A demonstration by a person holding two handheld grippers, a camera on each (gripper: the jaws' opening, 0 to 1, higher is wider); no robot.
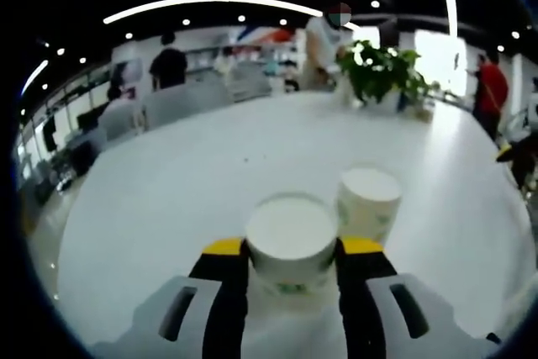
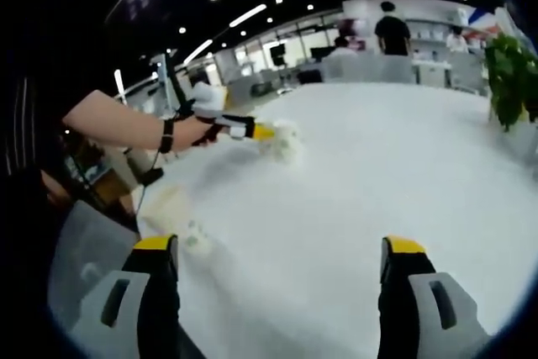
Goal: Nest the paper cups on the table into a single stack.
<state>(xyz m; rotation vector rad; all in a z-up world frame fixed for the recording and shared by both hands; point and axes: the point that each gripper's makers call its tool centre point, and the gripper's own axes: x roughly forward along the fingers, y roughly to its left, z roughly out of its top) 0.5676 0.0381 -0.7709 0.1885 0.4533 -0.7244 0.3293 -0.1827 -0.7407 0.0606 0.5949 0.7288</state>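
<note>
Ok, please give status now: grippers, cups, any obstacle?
Left gripper shut on paper cup. Right gripper open. Second cup beside it; nothing between.

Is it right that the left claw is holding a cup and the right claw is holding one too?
Not quite. The left claw does hold a cup, but the right claw is open with nothing in it, as the right gripper view shows.

Two paper cups are showing in the left gripper view: near cup (image 1: 292,245) sitting at 6 o'clock, second cup (image 1: 368,200) just beside it toward 4 o'clock. One white table (image 1: 210,174) is carrying them. One potted plant (image 1: 382,73) is standing at 1 o'clock. Three people are standing beyond: dark top (image 1: 168,65) at 11, white top (image 1: 324,39) at 12, red top (image 1: 490,90) at 2.
</note>
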